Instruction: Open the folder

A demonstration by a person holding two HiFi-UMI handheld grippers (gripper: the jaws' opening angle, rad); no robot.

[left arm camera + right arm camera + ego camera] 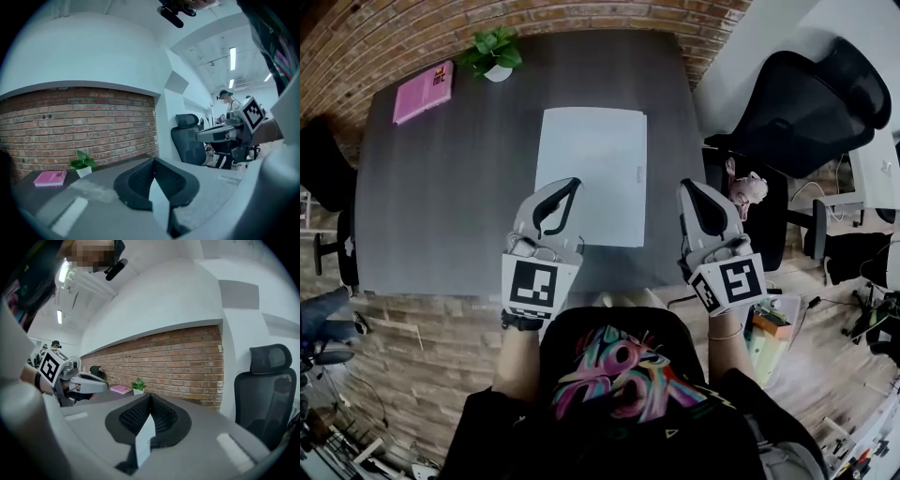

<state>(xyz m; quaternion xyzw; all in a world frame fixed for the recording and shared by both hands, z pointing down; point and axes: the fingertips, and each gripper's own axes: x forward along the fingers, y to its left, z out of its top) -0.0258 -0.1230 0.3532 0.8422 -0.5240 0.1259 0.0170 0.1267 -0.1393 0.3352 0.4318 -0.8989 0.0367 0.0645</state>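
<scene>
A closed white folder (591, 173) lies flat in the middle of the dark grey table (431, 206). My left gripper (571, 184) hovers over the folder's near left corner, jaws shut and empty. Just past the folder's right edge, near the table's right side, my right gripper (687, 187) is also shut with nothing in it. In the left gripper view the jaws meet at the left gripper (153, 161), and the right gripper (206, 136) shows to the right. The right gripper view has the right gripper (150, 397) closed and the left gripper (106, 386) at left. Neither gripper view shows the folder.
A pink book (423, 91) and a small potted plant (494, 54) sit at the table's far left. A black office chair (806, 103) stands off the table's right side. A brick wall (79, 126) runs behind the table. A person's legs are at the near edge.
</scene>
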